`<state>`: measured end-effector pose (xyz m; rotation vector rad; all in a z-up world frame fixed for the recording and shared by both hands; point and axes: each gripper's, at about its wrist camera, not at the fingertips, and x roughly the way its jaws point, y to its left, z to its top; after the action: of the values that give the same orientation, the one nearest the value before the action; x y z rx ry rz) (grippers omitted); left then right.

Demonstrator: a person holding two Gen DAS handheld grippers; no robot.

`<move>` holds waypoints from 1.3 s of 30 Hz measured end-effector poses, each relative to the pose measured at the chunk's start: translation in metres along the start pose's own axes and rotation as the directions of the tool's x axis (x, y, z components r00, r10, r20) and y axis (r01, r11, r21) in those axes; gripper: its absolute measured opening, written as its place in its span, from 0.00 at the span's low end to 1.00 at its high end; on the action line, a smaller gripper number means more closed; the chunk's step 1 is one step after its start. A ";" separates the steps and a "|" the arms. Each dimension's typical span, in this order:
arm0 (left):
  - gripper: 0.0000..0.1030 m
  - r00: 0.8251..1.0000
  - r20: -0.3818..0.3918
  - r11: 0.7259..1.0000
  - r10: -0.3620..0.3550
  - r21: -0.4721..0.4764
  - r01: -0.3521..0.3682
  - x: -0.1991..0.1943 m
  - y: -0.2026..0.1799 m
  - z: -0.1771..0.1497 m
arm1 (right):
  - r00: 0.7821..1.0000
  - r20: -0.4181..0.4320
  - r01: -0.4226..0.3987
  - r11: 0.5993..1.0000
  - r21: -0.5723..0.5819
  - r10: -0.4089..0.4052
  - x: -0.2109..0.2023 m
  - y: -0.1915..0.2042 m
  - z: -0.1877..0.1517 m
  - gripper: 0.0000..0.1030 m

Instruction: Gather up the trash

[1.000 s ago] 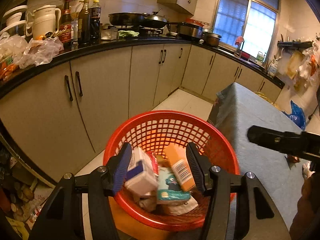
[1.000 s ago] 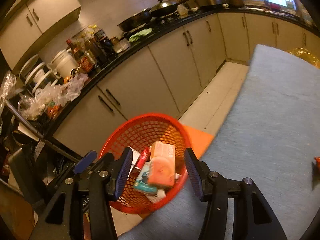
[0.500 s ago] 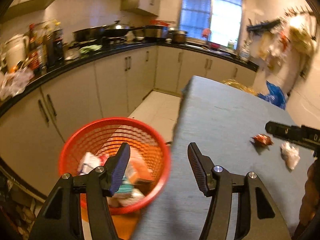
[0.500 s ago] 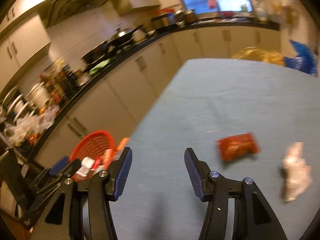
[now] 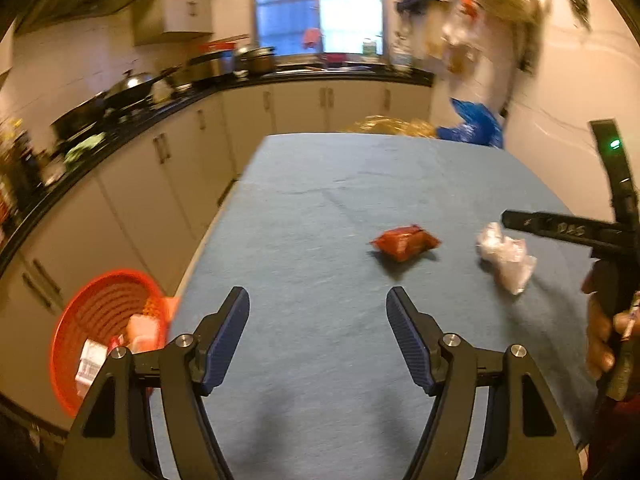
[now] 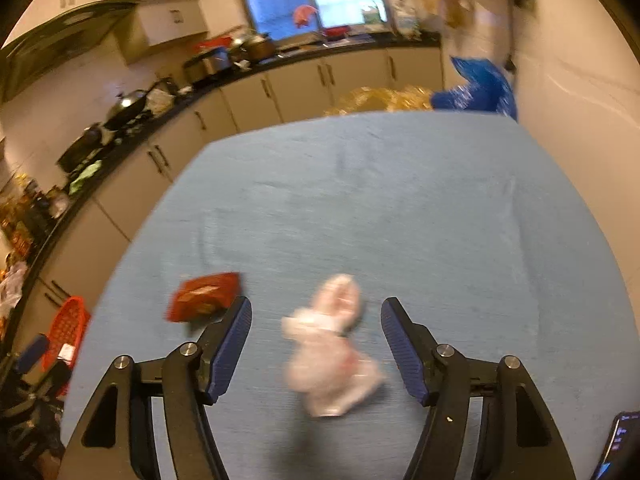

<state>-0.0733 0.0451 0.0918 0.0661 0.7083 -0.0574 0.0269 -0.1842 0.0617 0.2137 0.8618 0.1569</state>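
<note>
Left gripper (image 5: 318,336): jaws just opening, spread wide, empty above the table (image 5: 320,208). Right gripper (image 6: 316,344): likewise spread, straddling a crumpled white wrapper (image 6: 330,346) without touching it.

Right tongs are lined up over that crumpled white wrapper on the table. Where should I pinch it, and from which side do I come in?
Come down from above with the right tongs, which stand open and have just been opening. The white wrapper lies loose and flat on the blue tablecloth, in line between the fingers. Pinch across its bunched middle, probably the thickest part; the thin edges would likely slip. The red wrapper lies clear.
</note>
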 end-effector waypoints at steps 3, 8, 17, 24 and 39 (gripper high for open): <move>0.73 0.999 -0.024 0.999 -0.036 0.014 0.036 0.012 -0.015 0.013 | 0.999 -0.044 -0.028 0.999 0.032 0.029 0.012 -0.018 -0.005 0.69; 0.73 0.997 -0.067 0.998 -0.049 0.028 0.051 0.043 -0.028 0.036 | 0.994 -0.094 -0.062 0.998 0.001 0.062 0.027 -0.020 -0.017 0.69; 0.76 0.983 -0.146 0.987 -0.107 0.101 0.122 0.113 -0.056 0.060 | 0.994 -0.076 -0.086 0.996 -0.013 0.084 0.027 -0.026 -0.024 0.37; 0.76 0.966 -0.178 0.976 -0.187 0.078 0.204 0.150 -0.064 0.067 | 0.994 -0.048 -0.091 0.992 0.088 0.095 0.022 -0.044 -0.021 0.37; 0.36 0.958 -0.260 0.967 -0.121 0.189 0.173 0.160 -0.092 0.036 | 0.993 -0.038 -0.108 0.989 0.097 0.112 0.017 -0.051 -0.020 0.37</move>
<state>0.0647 -0.0540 0.0112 0.2259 0.9539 -0.2721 0.0248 -0.2270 0.0238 0.3482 0.9018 0.2246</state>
